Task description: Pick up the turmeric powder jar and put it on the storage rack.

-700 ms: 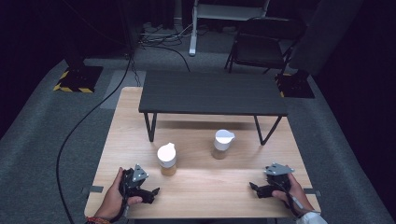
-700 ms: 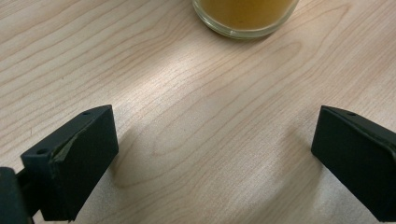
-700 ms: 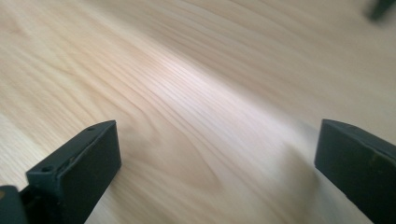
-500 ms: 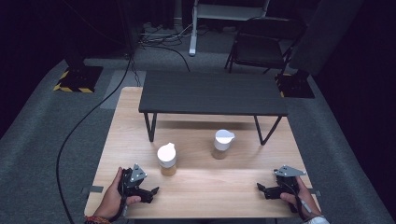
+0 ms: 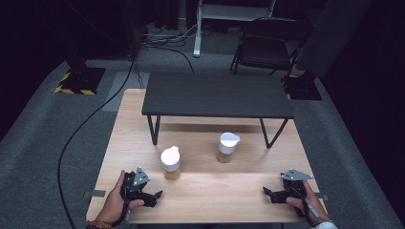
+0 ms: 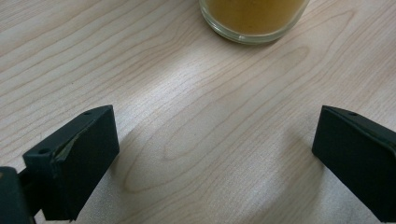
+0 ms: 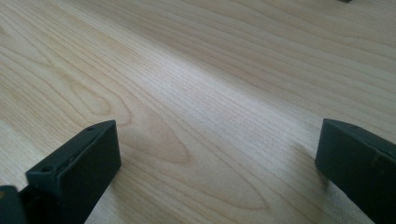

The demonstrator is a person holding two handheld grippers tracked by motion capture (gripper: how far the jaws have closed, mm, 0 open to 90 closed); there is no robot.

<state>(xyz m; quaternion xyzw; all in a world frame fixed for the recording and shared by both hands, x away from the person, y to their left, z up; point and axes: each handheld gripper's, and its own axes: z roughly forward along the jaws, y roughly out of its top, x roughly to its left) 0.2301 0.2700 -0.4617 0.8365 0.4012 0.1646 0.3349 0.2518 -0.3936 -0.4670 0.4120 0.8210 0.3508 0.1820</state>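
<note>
My left gripper (image 5: pixel 155 195) sits low at the near left, jaws spread wide and empty. My right gripper (image 5: pixel 267 192) sits low at the near right, likewise gaping, gripping nothing.

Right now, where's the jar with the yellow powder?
In the high view the yellow-powder jar stands left of centre on the wooden table, just ahead of the left gripper and left of the other jar; its base tops the left gripper view.

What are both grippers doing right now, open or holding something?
Left gripper: open, holding nothing, jaws wide above the table, near a jar.
Right gripper: open, holding nothing, low over bare wood.
</note>
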